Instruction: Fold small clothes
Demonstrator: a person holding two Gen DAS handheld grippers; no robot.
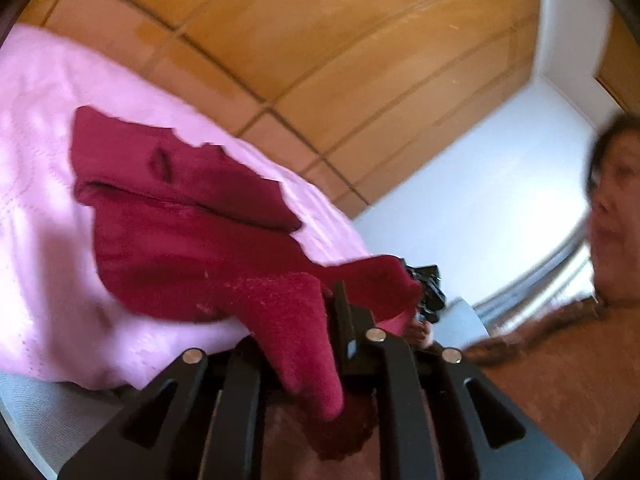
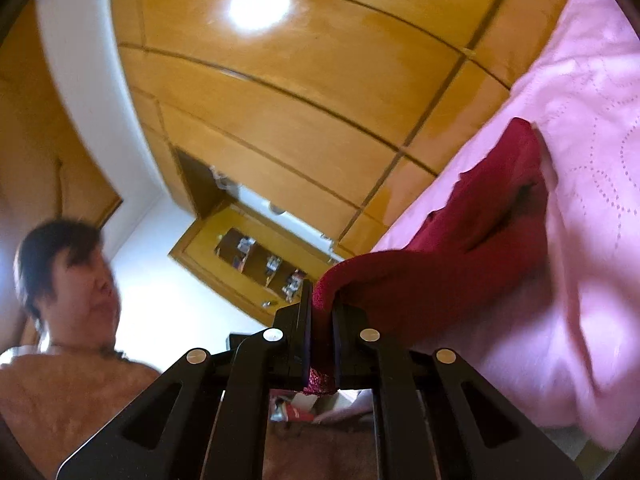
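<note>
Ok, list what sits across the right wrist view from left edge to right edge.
Person's face → open wooden shelf unit → right gripper pinching the dark red garment → pink bedspread.

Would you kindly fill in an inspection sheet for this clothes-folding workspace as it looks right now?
Surface: pink quilted bedspread, wrinkled.
Job's things: dark red garment, partly lifted off the bedspread, bunched.
Clutter: nothing seen on the bedspread.
Grippers: left gripper has red fabric draped between its fingers, closure unclear; right gripper shut on the garment's edge.
Cables: nothing seen.
Surroundings: wooden wardrobe, white wall, open shelf niche, the person.
</note>
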